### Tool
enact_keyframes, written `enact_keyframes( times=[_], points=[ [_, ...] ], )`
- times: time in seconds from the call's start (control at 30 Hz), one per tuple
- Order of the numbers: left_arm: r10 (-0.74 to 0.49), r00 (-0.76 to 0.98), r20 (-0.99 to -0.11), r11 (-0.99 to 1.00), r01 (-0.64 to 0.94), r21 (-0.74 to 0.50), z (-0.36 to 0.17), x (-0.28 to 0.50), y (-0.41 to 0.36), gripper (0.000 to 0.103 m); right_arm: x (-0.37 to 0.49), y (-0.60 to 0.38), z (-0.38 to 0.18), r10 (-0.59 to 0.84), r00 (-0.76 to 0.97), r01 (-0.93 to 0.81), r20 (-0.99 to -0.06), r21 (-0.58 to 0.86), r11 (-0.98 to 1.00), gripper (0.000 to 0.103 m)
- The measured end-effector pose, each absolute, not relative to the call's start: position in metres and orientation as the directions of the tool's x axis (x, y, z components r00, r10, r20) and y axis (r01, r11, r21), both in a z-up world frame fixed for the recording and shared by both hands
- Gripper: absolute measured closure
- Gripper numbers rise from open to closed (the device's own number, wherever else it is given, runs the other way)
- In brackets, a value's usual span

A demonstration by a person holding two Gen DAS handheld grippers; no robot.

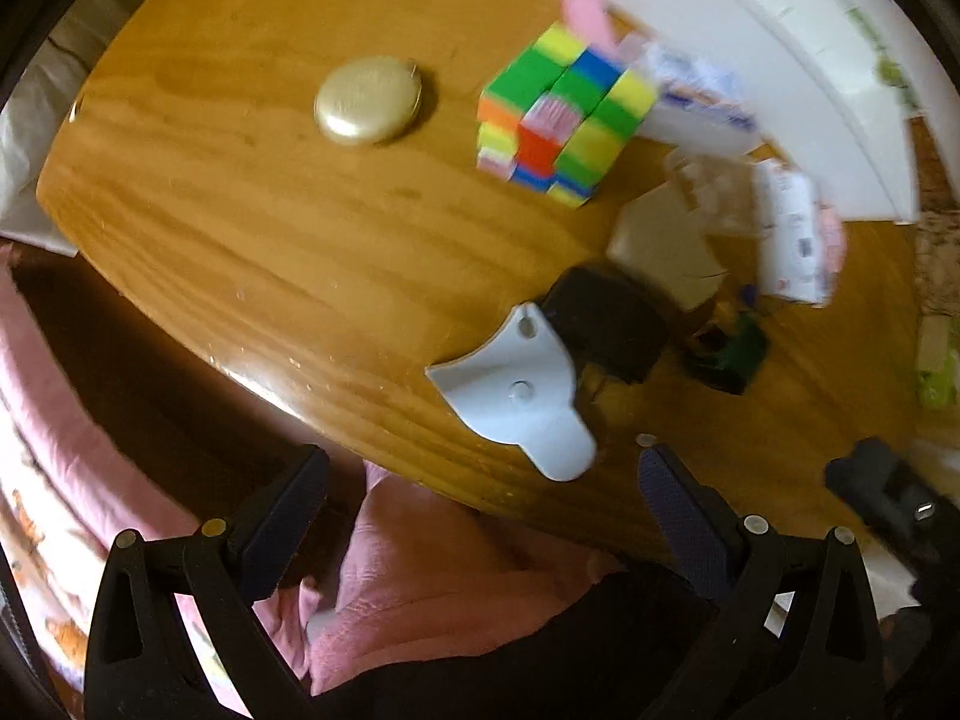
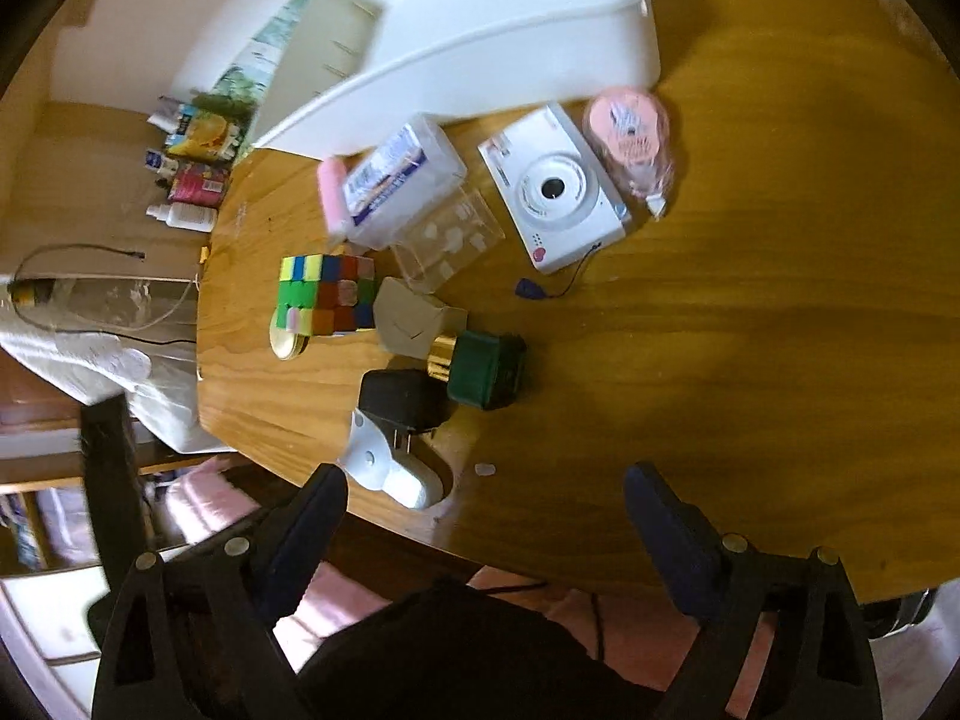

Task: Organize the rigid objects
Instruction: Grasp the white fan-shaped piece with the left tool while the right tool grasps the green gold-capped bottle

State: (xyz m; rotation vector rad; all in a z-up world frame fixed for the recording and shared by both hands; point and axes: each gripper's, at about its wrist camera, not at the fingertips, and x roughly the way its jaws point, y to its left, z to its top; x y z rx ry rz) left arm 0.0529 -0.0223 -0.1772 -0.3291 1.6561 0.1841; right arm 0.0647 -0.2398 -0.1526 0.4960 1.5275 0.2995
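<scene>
While both grippers hover over the near table edge, the left gripper and right gripper stand apart and empty: approach step. The scattered objects, colour cube included, lie beside the white bin; next comes a first pick.

The left gripper has two black fingers of moulded plastic, each with a triangular cut-out near its base and two round, pale metal rivet heads set just behind the pad. The inner pads are dark navy with a fine woven grain. The right gripper is built the same: black frames with triangular cut-outs, paired silvery rivets behind each pad, and dark blue textured pads. Below and between the fingers in both views lie pink fabric and a black garment
</scene>
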Motion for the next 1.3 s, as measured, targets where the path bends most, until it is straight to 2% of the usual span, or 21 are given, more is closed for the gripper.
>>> enact_keyframes(
  times=[0.33,0.47,0.57,0.8,0.87,1.0,1.07,1.17,1.3],
  points=[
    [-0.131,-0.185,-0.974,0.895,-0.444,-0.036,-0.214,0.065,-0.013,0.002,0.109,-0.232,-0.200,0.563,-0.166,0.213,-0.809,0.528,0.822,0.013],
    [-0.158,-0.198,-0.967,0.875,-0.482,-0.045,-0.223,0.068,-0.003,0.011,0.120,-0.221,-0.213,0.567,-0.231,0.229,-0.791,0.523,0.821,0.018],
    [-0.184,-0.201,-0.962,0.859,-0.509,-0.057,-0.230,0.062,0.000,0.013,0.126,-0.212,-0.221,0.550,-0.272,0.226,-0.790,0.503,0.834,0.018],
    [-0.227,-0.198,-0.954,0.838,-0.538,-0.088,-0.237,0.065,0.009,0.026,0.134,-0.194,-0.232,0.495,-0.325,0.220,-0.806,0.444,0.868,0.031],
    [-0.246,-0.202,-0.948,0.831,-0.548,-0.099,-0.243,0.064,0.013,0.033,0.135,-0.190,-0.233,0.483,-0.332,0.217,-0.810,0.433,0.875,0.034],
    [-0.237,-0.202,-0.950,0.833,-0.546,-0.092,-0.244,0.074,0.017,0.035,0.141,-0.189,-0.237,0.467,-0.331,0.214,-0.820,0.417,0.883,0.043],
    [-0.233,-0.198,-0.952,0.833,-0.546,-0.090,-0.243,0.076,0.020,0.042,0.143,-0.189,-0.236,0.462,-0.329,0.210,-0.824,0.413,0.886,0.045],
    [-0.236,-0.192,-0.953,0.829,-0.551,-0.095,-0.243,0.079,0.023,0.043,0.146,-0.190,-0.236,0.453,-0.327,0.206,-0.830,0.405,0.891,0.051],
    [-0.233,-0.189,-0.954,0.828,-0.553,-0.092,-0.242,0.079,0.015,0.043,0.148,-0.195,-0.236,0.465,-0.318,0.217,-0.826,0.414,0.884,0.051]
  ],
)
